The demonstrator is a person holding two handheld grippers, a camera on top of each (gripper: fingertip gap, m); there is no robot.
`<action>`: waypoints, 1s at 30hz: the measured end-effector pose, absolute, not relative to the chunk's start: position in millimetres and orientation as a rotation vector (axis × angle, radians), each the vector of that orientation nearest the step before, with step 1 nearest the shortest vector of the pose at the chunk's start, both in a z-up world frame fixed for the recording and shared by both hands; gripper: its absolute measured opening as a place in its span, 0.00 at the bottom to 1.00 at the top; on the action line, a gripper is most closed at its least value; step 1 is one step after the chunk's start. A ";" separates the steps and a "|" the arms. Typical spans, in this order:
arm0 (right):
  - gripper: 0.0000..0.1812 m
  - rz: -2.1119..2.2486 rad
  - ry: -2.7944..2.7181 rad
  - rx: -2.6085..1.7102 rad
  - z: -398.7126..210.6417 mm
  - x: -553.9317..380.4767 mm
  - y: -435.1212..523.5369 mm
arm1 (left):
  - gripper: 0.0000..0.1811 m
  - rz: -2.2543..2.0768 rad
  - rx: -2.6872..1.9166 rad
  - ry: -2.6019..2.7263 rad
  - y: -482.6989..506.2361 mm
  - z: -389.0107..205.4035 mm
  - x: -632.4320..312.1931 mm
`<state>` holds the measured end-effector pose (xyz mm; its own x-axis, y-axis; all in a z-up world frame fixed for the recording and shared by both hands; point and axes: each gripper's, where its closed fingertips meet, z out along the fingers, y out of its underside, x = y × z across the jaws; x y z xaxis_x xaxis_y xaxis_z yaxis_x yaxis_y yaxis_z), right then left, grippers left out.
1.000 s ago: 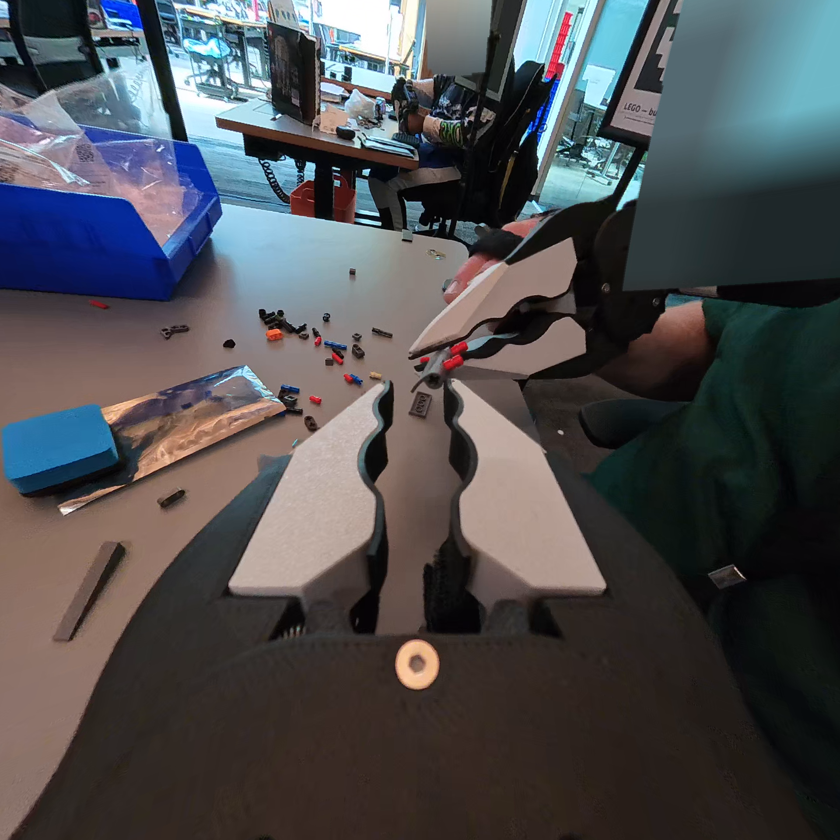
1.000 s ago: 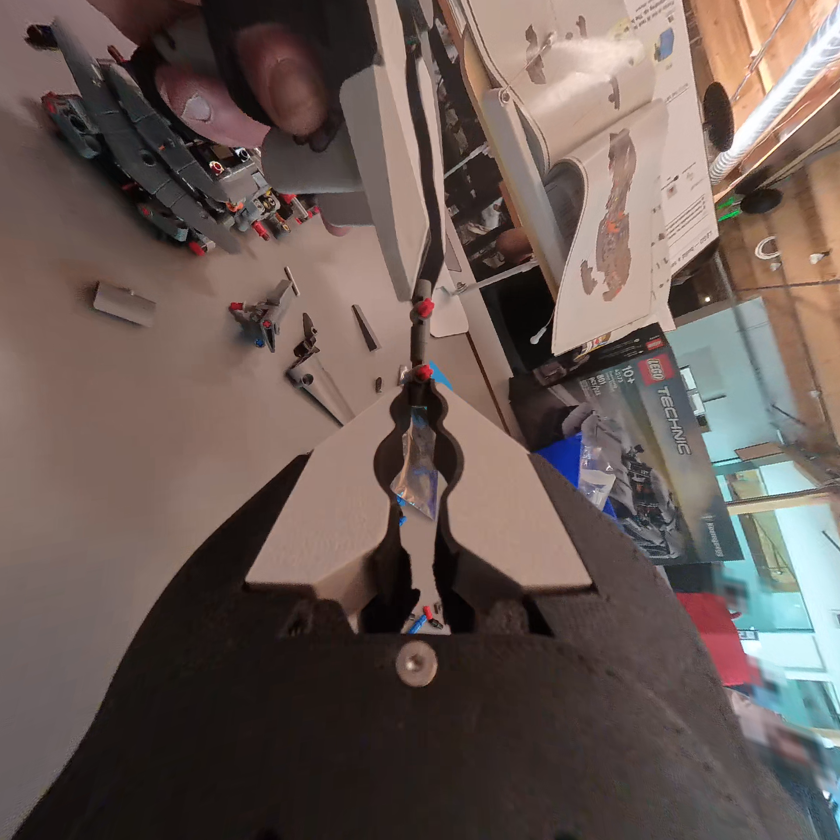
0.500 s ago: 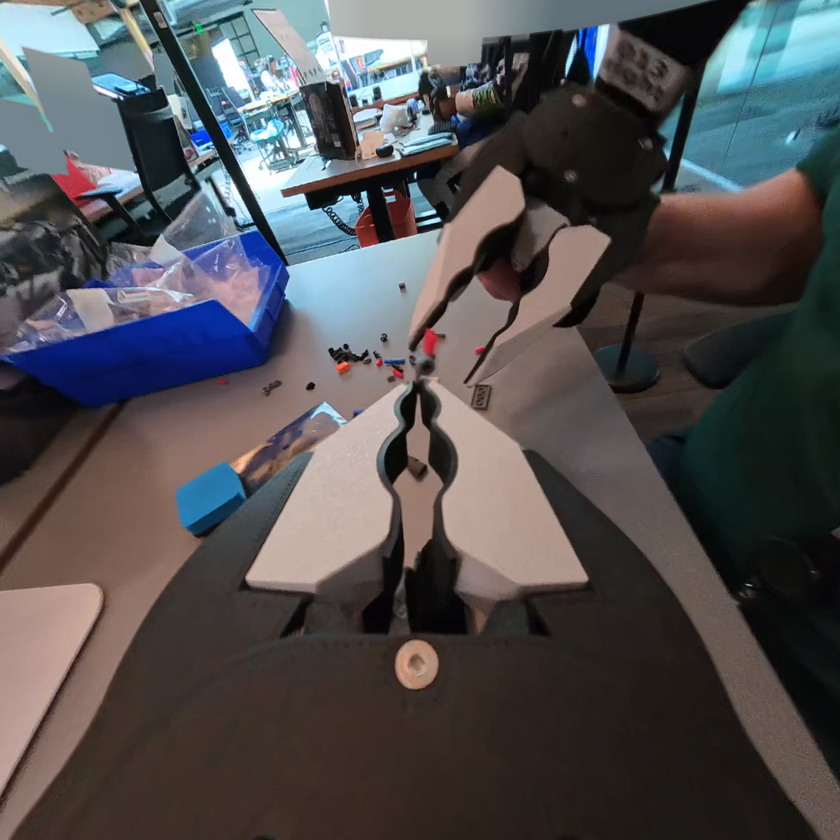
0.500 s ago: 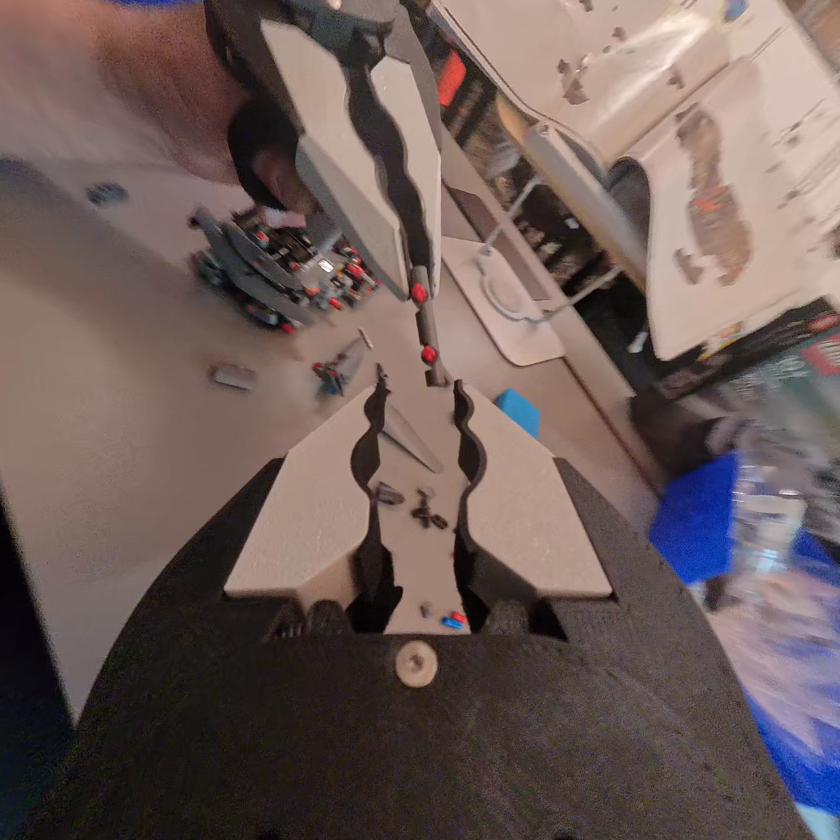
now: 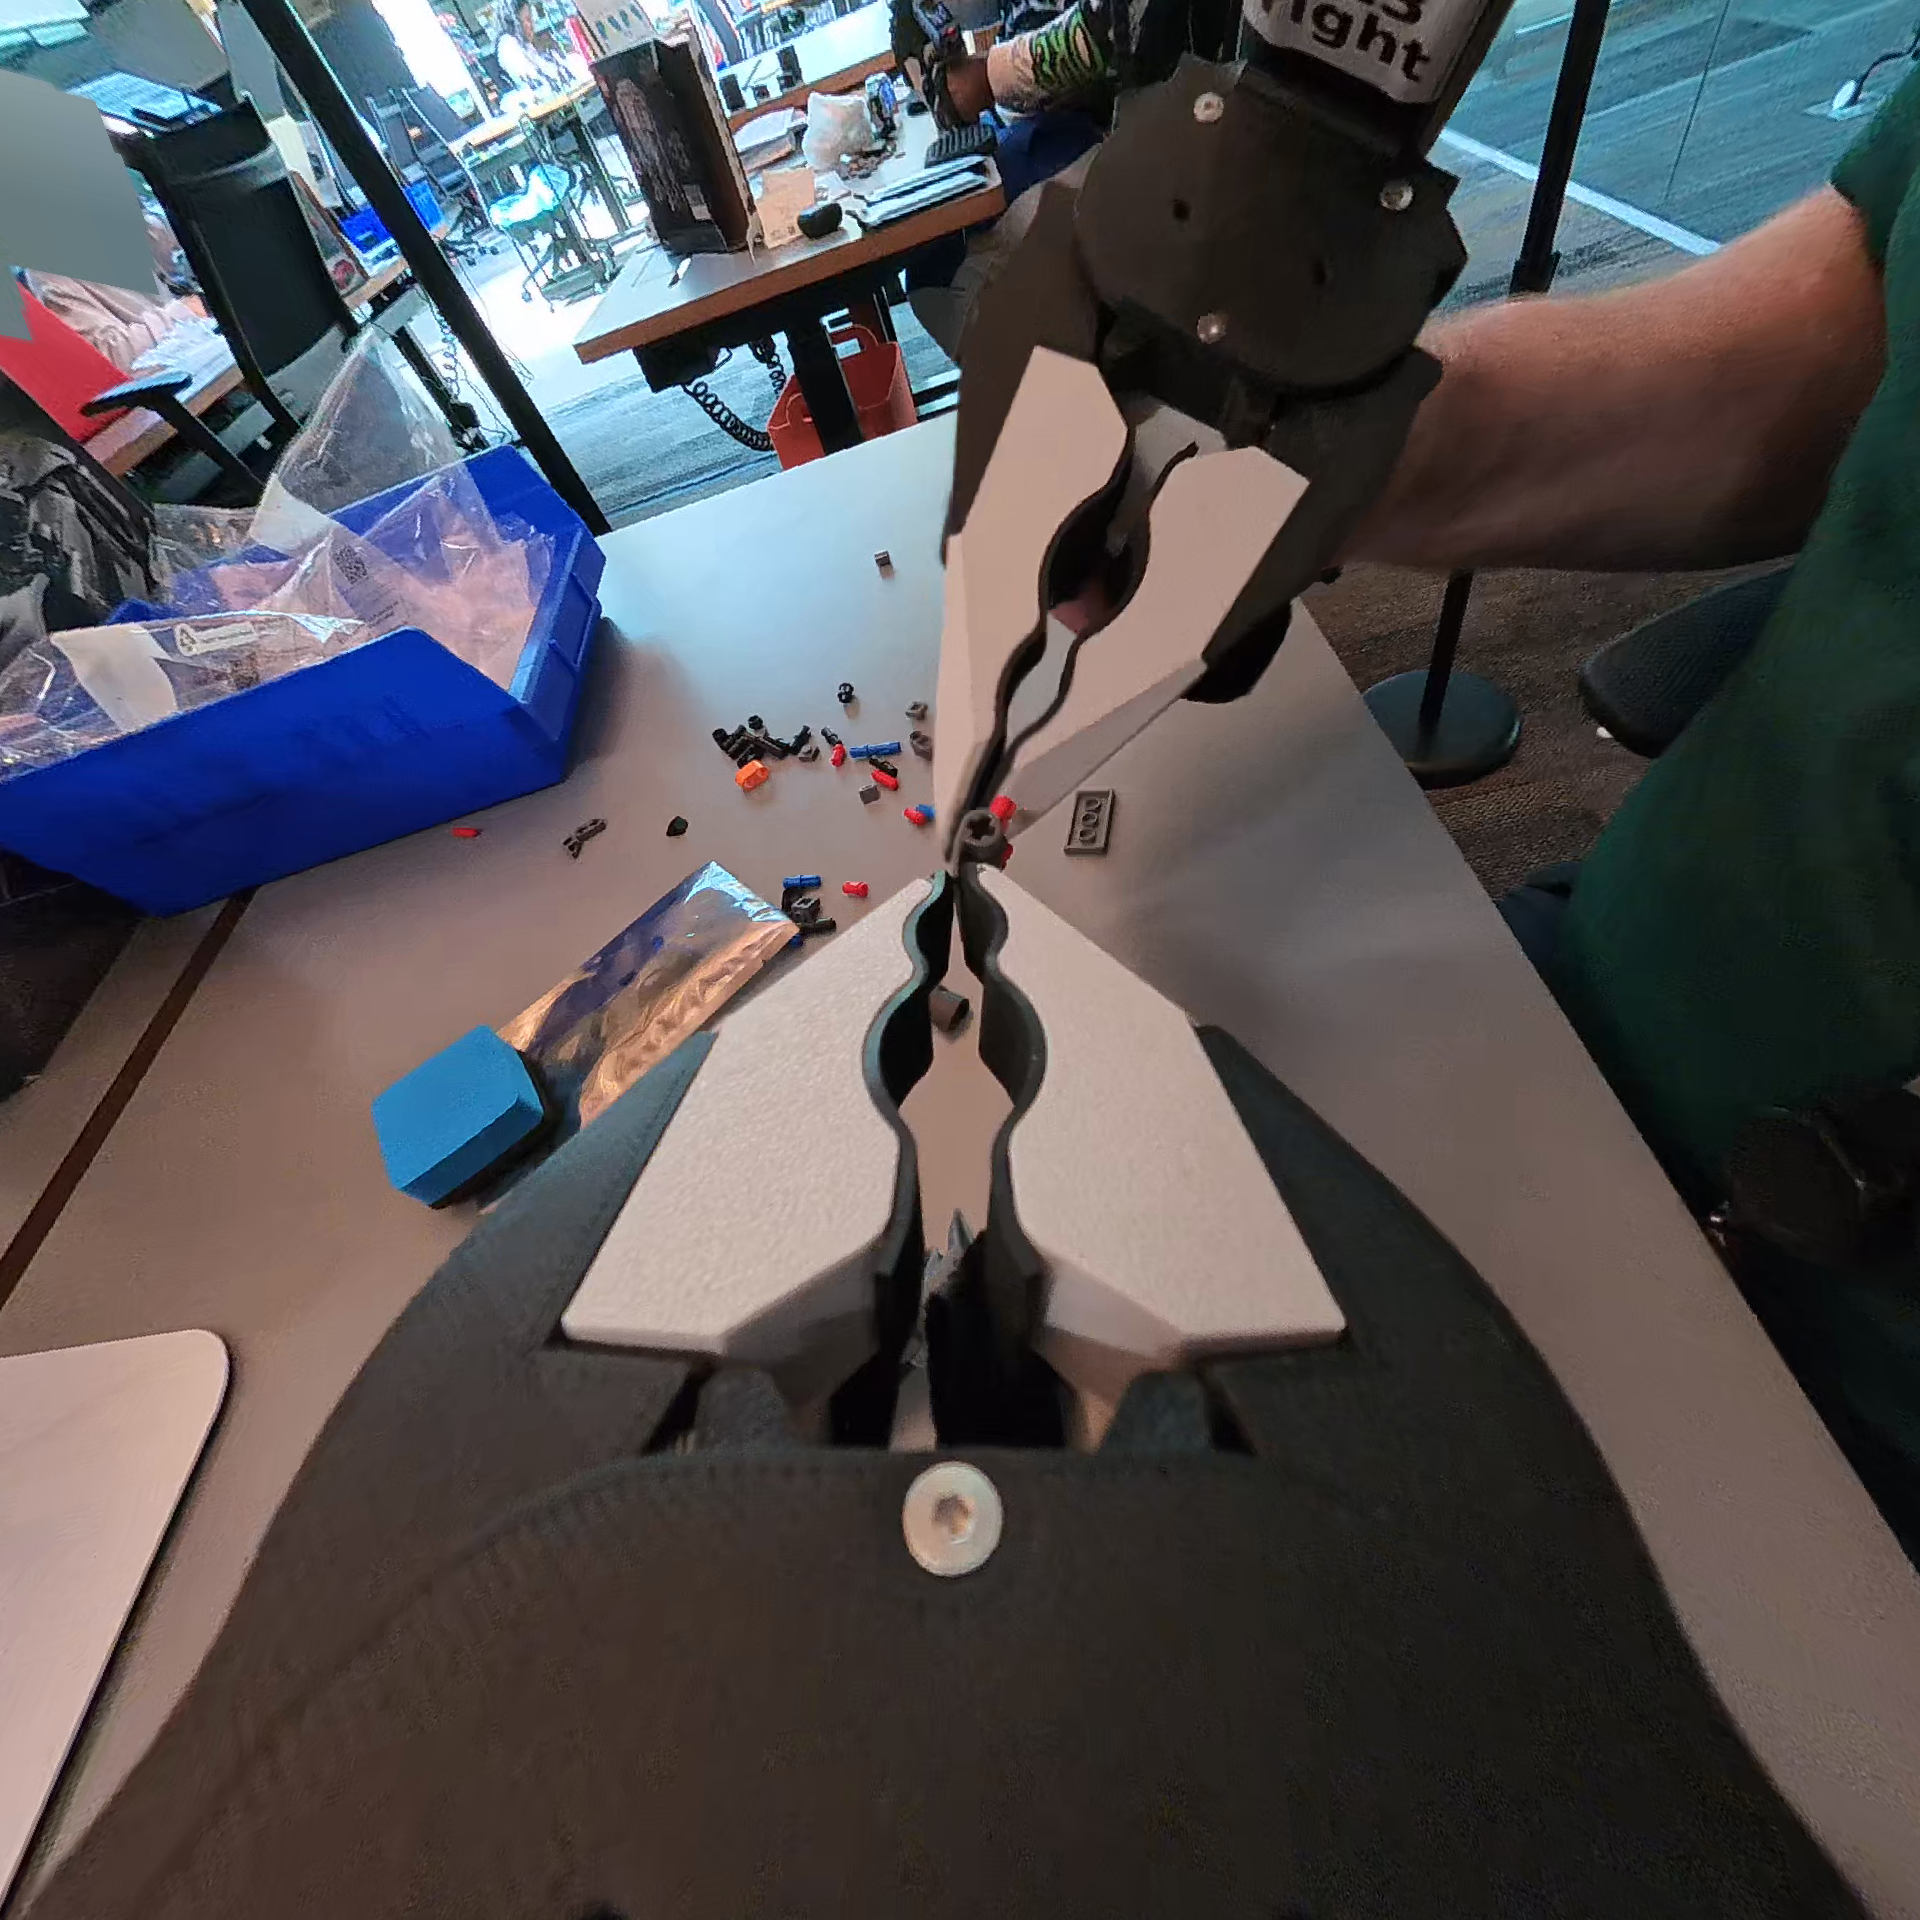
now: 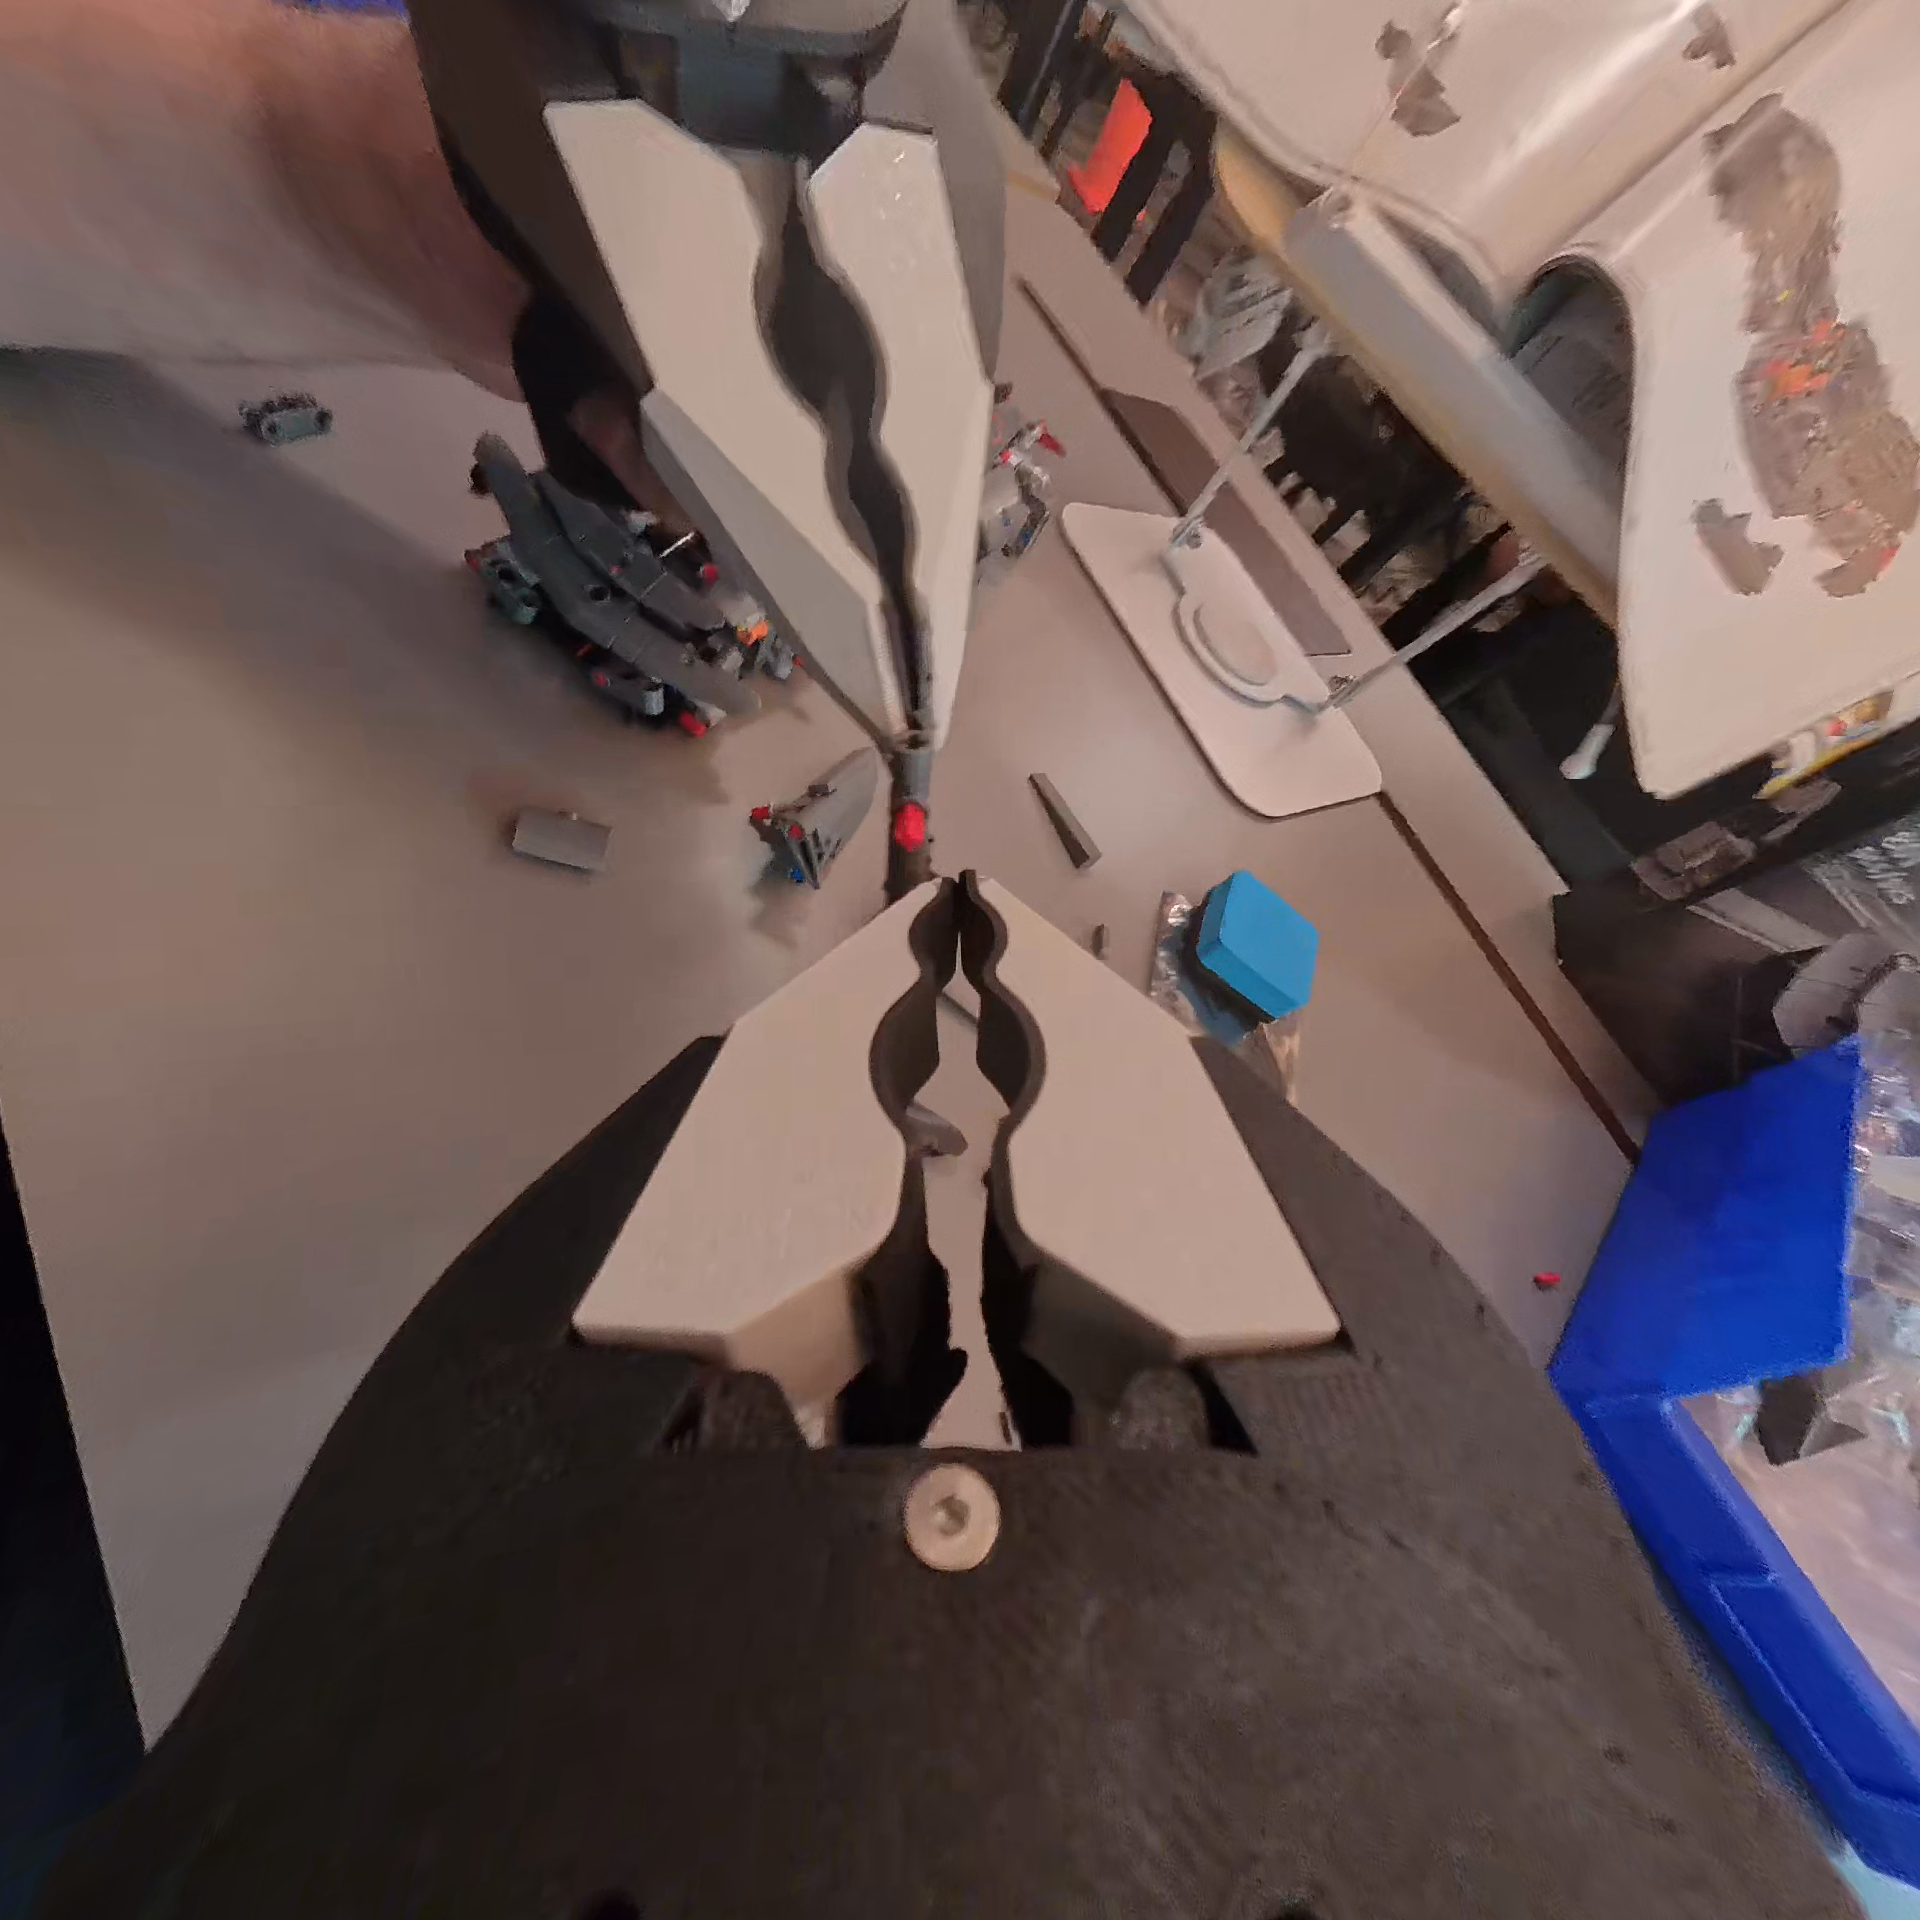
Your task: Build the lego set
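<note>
Grey with red pins, the slim lego beam (image 6: 910,805) hangs in the air between my two grippers, above the grey table (image 5: 1299,935). My left gripper (image 5: 954,881) has its white fingers pressed together at the tips on one end of the beam; in the right wrist view that same gripper comes down from the top and pinches the beam's upper end. My right gripper (image 6: 956,881) is also closed to a hair's gap at the tips, right against the beam's lower end, and from the left wrist view its tips sit on the beam's end (image 5: 985,831) beside a red pin. Whether it truly bears on the piece or only touches it I cannot tell.

Below, loose small lego parts in black, red, blue and orange (image 5: 821,743) lie scattered on the table, with a flat dark grey plate (image 5: 1089,823) just beside them. A blue plastic bin holding clear bags (image 5: 312,727) stands to the far left, a blue foam block (image 5: 457,1112) on a shiny foil bag (image 5: 655,977) nearer. The half-built grey lego model (image 6: 613,613) rests well apart from the grippers.
</note>
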<state>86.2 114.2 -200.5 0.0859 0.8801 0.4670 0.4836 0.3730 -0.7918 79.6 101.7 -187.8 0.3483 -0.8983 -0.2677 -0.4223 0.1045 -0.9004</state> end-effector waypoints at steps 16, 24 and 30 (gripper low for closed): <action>0.03 0.684 -1.597 -1.260 -197.2 58.9 115.4 | 0.00 -0.482 -1.513 1.188 112.9 -181.0 70.7; 0.03 0.429 -1.626 -1.226 -196.2 66.1 129.3 | 0.04 -0.475 -1.569 1.122 121.8 -180.5 57.8; 0.03 0.102 -1.611 -1.084 -178.4 60.8 146.0 | 0.15 -0.782 -1.591 0.901 124.6 -158.8 47.9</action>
